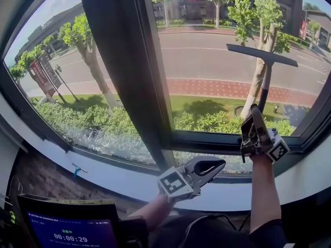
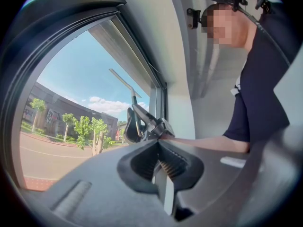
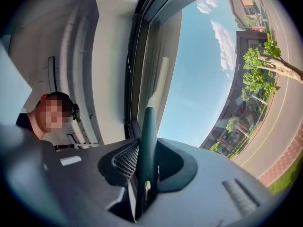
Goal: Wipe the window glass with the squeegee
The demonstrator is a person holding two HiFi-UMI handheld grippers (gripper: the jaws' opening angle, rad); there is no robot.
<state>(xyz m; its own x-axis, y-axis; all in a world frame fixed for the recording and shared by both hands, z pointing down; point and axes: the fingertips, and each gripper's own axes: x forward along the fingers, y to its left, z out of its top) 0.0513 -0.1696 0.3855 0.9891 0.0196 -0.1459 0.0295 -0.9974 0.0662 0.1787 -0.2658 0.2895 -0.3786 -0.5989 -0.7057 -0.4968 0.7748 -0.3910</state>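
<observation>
Right gripper (image 1: 255, 119) raised, pointing up, jaws clamped on squeegee handle (image 3: 147, 136); marker cube at its lower right. Right forearm (image 1: 264, 190) bare, nearly upright beneath it. Left gripper (image 1: 220, 163) held lower, pointing right and slightly up, jaws together, nothing between them. Left forearm (image 1: 152, 213) bare, angled up from lower centre. Grippers apart, not touching.
</observation>
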